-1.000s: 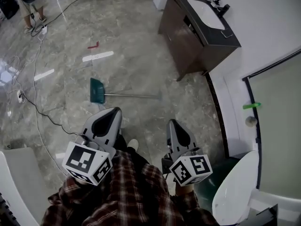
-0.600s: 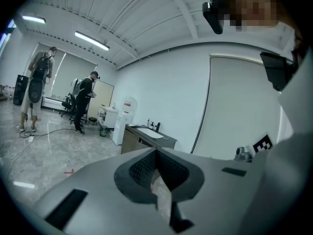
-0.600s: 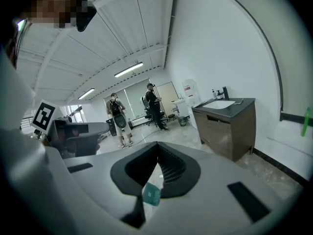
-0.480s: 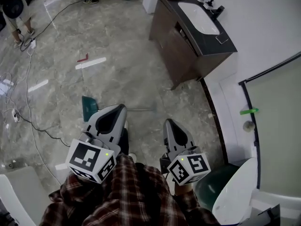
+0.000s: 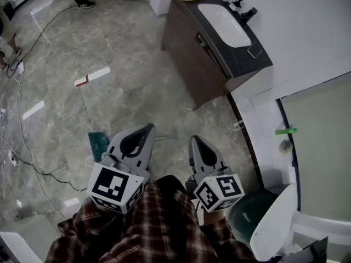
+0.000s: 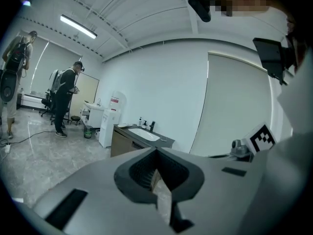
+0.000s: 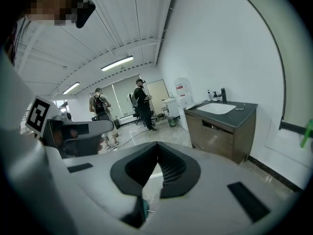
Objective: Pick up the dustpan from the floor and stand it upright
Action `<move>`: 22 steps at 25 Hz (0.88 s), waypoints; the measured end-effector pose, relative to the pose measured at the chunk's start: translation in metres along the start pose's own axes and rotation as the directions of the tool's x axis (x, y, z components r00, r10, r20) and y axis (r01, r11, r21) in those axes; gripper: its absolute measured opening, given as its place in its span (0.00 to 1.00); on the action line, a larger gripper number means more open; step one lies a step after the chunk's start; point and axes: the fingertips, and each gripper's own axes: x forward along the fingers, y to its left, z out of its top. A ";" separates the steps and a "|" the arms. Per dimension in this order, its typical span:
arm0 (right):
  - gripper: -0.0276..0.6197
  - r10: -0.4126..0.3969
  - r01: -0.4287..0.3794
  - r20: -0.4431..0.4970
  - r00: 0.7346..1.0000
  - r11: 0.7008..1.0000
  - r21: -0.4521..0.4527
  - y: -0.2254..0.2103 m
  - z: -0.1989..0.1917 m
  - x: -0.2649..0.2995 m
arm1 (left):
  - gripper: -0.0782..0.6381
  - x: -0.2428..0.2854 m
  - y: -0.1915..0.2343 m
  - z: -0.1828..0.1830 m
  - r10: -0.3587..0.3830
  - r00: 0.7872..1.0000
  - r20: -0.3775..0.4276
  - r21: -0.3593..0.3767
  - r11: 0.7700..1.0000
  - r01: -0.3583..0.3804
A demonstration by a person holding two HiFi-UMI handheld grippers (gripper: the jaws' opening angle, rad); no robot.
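A teal dustpan (image 5: 98,142) lies flat on the marble floor, its thin metal handle (image 5: 167,136) running right and partly hidden behind my left gripper (image 5: 149,127). In the head view that gripper hangs above the handle with its tips meeting, shut on nothing. My right gripper (image 5: 193,139) hovers just right of the handle's end, also shut and empty. In the left gripper view the left gripper (image 6: 156,151) shows closed tips. The right gripper (image 7: 157,144) shows the same in its own view, with a sliver of the teal dustpan (image 7: 141,210) below the jaws.
A dark vanity cabinet (image 5: 203,48) with a white sink stands ahead on the right. A toilet (image 5: 274,223) and a green bin (image 5: 244,218) are close at the right. Cables (image 5: 22,163) trail on the left floor, tape marks (image 5: 90,76) further out, people at the back.
Both grippers have travelled forward across the floor, still shut. The dustpan now sits much closer, its handle sliding under the left gripper.
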 end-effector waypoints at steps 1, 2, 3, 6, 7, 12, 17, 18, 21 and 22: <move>0.06 -0.009 0.009 -0.013 1.000 1.000 0.007 -0.003 0.000 0.008 | 0.11 0.006 0.006 0.000 -0.003 1.000 -0.009 -0.004 1.000 0.003; 0.06 -0.015 0.016 -0.027 1.000 1.000 0.015 -0.006 -0.001 0.015 | 0.11 0.012 0.012 0.000 -0.003 1.000 -0.020 -0.009 1.000 0.002; 0.06 -0.018 0.019 -0.042 0.999 1.000 0.023 -0.009 -0.002 0.021 | 0.11 0.017 0.017 -0.002 -0.001 1.000 -0.031 -0.015 1.000 0.000; 0.06 -0.007 0.011 -0.081 0.997 0.999 0.044 -0.017 -0.007 0.037 | 0.11 0.032 0.029 -0.010 0.007 0.998 -0.065 -0.033 0.999 -0.010; 0.06 -0.002 0.006 -0.089 0.996 0.999 0.048 -0.020 -0.008 0.042 | 0.11 0.036 0.032 -0.013 0.013 0.997 -0.073 -0.036 0.999 -0.016; 0.06 -0.010 0.018 -0.112 0.994 0.998 0.064 -0.040 -0.008 0.057 | 0.11 0.054 0.045 -0.024 0.057 0.993 -0.103 -0.054 0.997 -0.063; 0.06 -0.045 0.063 -0.140 0.989 0.990 0.128 -0.074 -0.019 0.072 | 0.11 0.072 0.050 -0.042 0.068 0.988 -0.141 -0.062 0.995 -0.077; 0.06 -0.058 0.079 -0.145 0.988 0.986 0.148 -0.082 -0.023 0.075 | 0.11 0.076 0.050 -0.046 0.068 0.986 -0.152 -0.065 0.995 -0.078; 0.12 -0.072 0.105 -0.175 0.982 0.977 0.187 -0.102 -0.037 0.087 | 0.11 0.089 0.052 -0.061 0.065 0.980 -0.187 -0.073 0.994 -0.080; 0.17 -0.068 0.105 -0.185 0.980 0.974 0.198 -0.106 -0.041 0.092 | 0.11 0.092 0.053 -0.065 0.063 0.978 -0.197 -0.074 0.994 -0.079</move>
